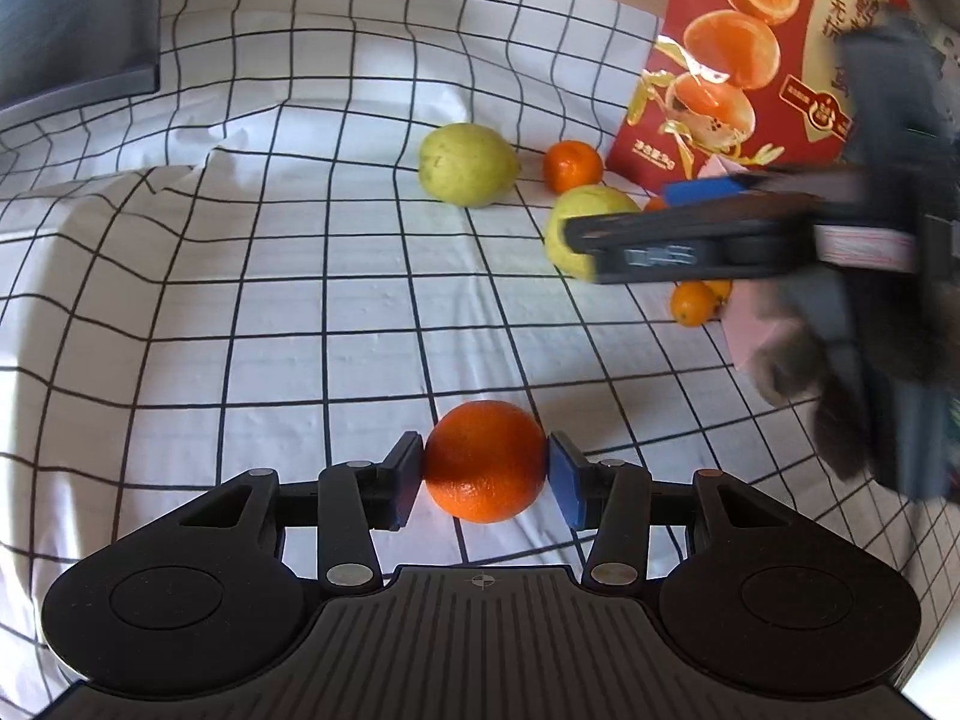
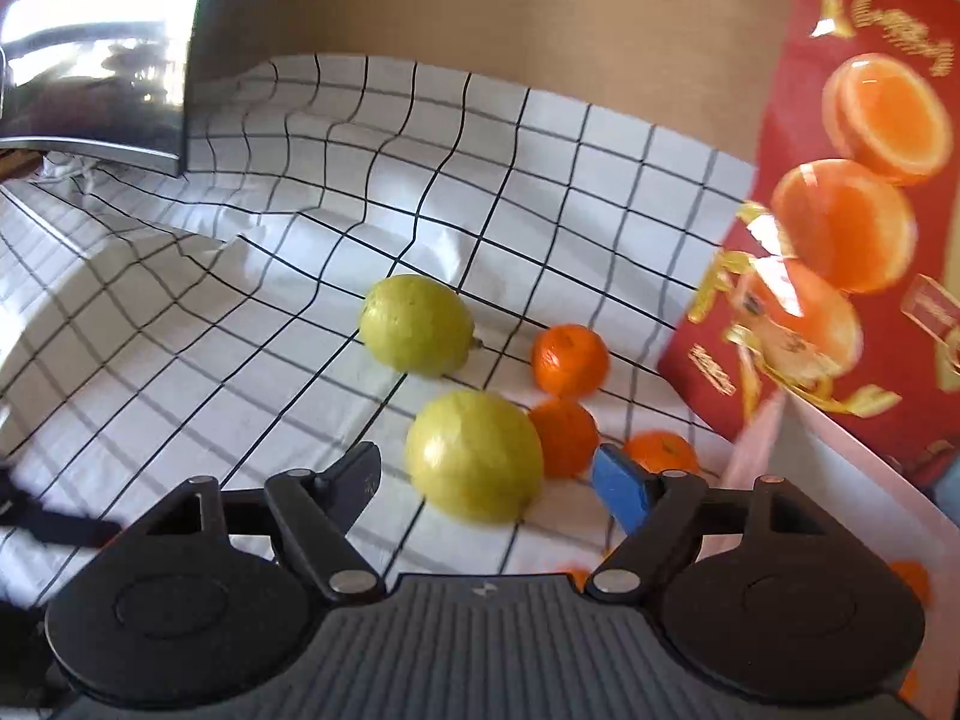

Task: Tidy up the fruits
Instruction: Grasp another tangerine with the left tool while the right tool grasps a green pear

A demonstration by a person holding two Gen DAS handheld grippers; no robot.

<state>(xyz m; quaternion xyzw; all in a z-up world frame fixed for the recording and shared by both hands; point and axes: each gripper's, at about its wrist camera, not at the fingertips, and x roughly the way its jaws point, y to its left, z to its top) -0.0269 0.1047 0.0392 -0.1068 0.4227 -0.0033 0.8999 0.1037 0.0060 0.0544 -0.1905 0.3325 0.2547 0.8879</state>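
Observation:
My left gripper [image 1: 486, 475] is shut on a large orange [image 1: 485, 456], held between its blue pads just above the checked cloth [image 1: 270, 300]. My right gripper [image 2: 489, 471] stands open around the nearer yellow-green fruit [image 2: 474, 456], with a gap on each side. In the left wrist view the right gripper [image 1: 624, 215] reaches in from the right over that fruit [image 1: 591, 204]. A second yellow-green fruit [image 2: 417, 324] [image 1: 468, 165] lies farther back. Three small oranges [image 2: 570, 360] [image 2: 564, 435] [image 2: 660, 450] sit just right of the green fruits.
A red carton printed with oranges [image 2: 870, 210] [image 1: 750, 48] stands at the right. A pale tray edge [image 2: 840, 480] lies below it, with some orange fruit inside. A shiny metal object [image 2: 102, 60] sits at the far left. The cloth is wrinkled at the back.

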